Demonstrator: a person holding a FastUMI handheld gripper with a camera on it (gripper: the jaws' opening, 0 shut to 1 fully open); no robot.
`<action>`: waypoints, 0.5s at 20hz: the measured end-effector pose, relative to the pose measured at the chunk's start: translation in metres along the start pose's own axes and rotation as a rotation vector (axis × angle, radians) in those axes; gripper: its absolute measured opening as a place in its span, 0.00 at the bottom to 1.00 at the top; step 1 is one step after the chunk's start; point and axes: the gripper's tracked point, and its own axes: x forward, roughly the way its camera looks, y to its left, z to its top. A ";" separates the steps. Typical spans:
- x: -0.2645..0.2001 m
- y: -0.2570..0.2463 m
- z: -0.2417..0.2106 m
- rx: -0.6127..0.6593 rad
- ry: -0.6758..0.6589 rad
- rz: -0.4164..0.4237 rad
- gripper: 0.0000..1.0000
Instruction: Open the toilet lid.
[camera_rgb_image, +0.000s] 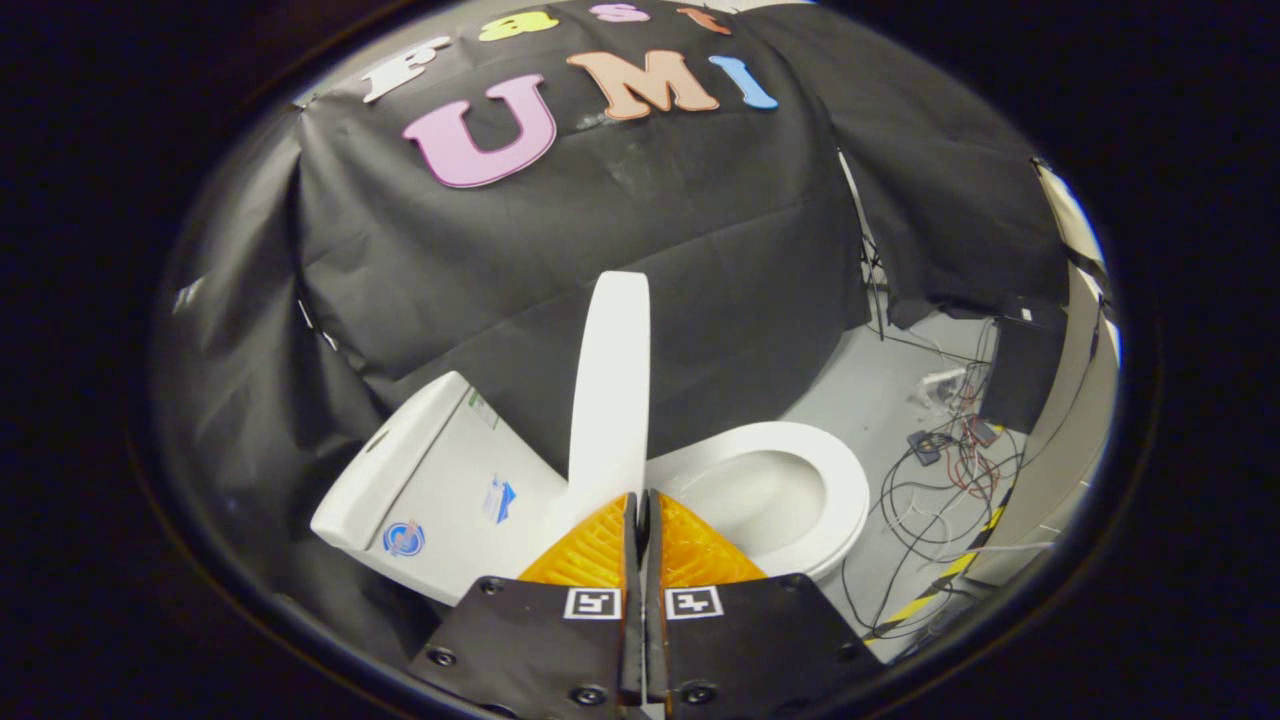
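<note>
Black cloth hangs behind the toilet (440, 490). Its lid (610, 380) stands upright just ahead of your gripper (640, 505), whose fingers are together on nothing. I judge it stiff, light, slippery; push its far edge.

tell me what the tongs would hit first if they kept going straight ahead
Most likely the raised toilet lid: it stands edge-on just beyond the closed tongs, in line with their tips. Depth is hard to judge, so they might graze past it toward the seat.
</note>
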 end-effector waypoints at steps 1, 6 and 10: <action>-0.001 0.005 0.000 -0.003 -0.005 0.003 0.02; -0.005 0.031 0.003 -0.085 -0.028 0.007 0.02; -0.007 0.049 0.004 -0.138 -0.050 0.015 0.02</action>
